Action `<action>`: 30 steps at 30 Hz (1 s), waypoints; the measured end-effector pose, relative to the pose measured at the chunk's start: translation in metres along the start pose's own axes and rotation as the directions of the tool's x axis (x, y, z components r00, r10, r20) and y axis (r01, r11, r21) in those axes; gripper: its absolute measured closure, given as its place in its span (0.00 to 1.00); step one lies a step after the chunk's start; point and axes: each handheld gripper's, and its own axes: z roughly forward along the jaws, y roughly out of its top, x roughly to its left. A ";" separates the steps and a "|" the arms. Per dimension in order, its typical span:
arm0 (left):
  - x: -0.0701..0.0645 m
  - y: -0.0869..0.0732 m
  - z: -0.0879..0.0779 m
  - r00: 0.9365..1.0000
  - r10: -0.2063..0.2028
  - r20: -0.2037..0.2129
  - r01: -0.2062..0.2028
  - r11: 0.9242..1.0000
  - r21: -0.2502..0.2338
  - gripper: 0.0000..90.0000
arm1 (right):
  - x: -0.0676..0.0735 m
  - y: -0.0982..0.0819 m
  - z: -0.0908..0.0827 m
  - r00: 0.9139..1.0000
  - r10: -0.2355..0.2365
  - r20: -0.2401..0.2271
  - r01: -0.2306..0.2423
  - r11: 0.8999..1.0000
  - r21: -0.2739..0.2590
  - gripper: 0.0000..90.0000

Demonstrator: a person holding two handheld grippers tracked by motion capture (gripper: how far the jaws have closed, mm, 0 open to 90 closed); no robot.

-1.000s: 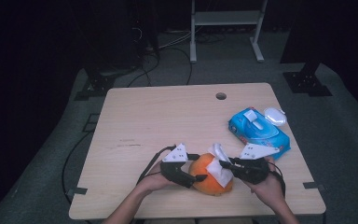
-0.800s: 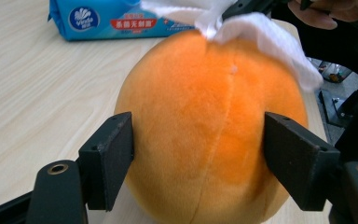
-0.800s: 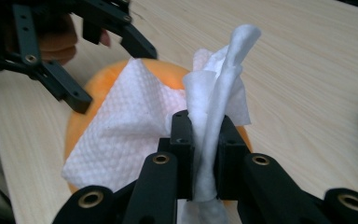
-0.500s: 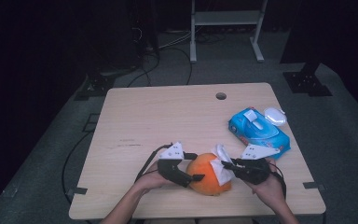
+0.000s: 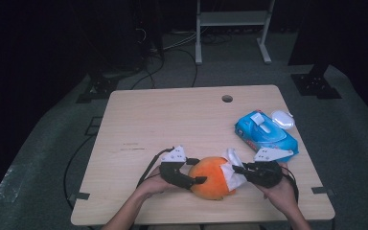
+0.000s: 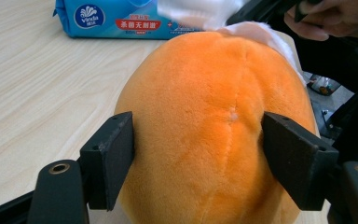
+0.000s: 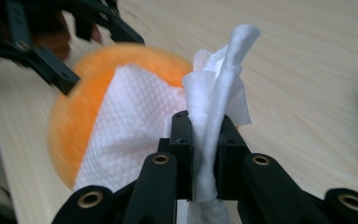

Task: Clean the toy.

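1. Orange plush ball (image 5: 212,177), round, fuzzy, with a stitched seam, sits at the near edge of the worktop (image 5: 172,120), which is pale wood-grain laminate with a small round hole (image 5: 227,98)
2. Left hand-held gripper (image 5: 199,171) straddles the plush; in the left gripper view its flat black pads (image 6: 109,158) sit against both fuzzy sides, about half open; jaws have just been closing, plush between them
3. Right hand-held gripper (image 5: 237,168) is nearly closed, pinching a bunched white tissue (image 7: 214,116), soft and dimple-embossed; one sheet end drapes flat on the plush's right side
4. Blue glossy plastic wipes pack (image 5: 266,132) with a white flap lies at the right of the worktop, well apart from the plush
5. Small white rounded oval thing (image 5: 282,119) lies just beside the pack's far side, too small to identify
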 end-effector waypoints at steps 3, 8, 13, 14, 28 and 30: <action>0.000 -0.001 0.000 1.000 0.005 0.003 -0.005 1.000 0.001 0.30 | 0.006 0.008 -0.001 0.999 -0.011 -0.043 0.009 0.999 -0.045 0.88; 0.005 -0.006 -0.003 1.000 -0.017 0.012 0.017 1.000 0.003 0.29 | 0.008 0.002 0.010 0.999 -0.023 -0.042 0.023 1.000 0.012 0.88; 0.005 -0.007 -0.003 1.000 -0.015 0.016 0.015 1.000 0.003 0.29 | 0.003 0.000 0.006 1.000 0.008 -0.011 -0.007 1.000 0.029 0.89; 0.005 -0.007 -0.003 1.000 -0.014 0.018 0.014 1.000 0.001 0.29 | 0.003 0.001 0.006 1.000 0.008 -0.013 -0.008 1.000 0.017 0.89; -0.002 -0.005 -0.001 0.999 0.026 0.026 -0.026 1.000 -0.003 0.29 | -0.002 0.002 0.007 1.000 0.022 0.005 -0.022 1.000 0.001 0.89; -0.004 -0.004 0.000 0.999 0.037 0.028 -0.037 0.999 0.000 0.29 | 0.007 0.012 0.003 0.999 0.005 -0.039 -0.007 0.999 -0.052 0.89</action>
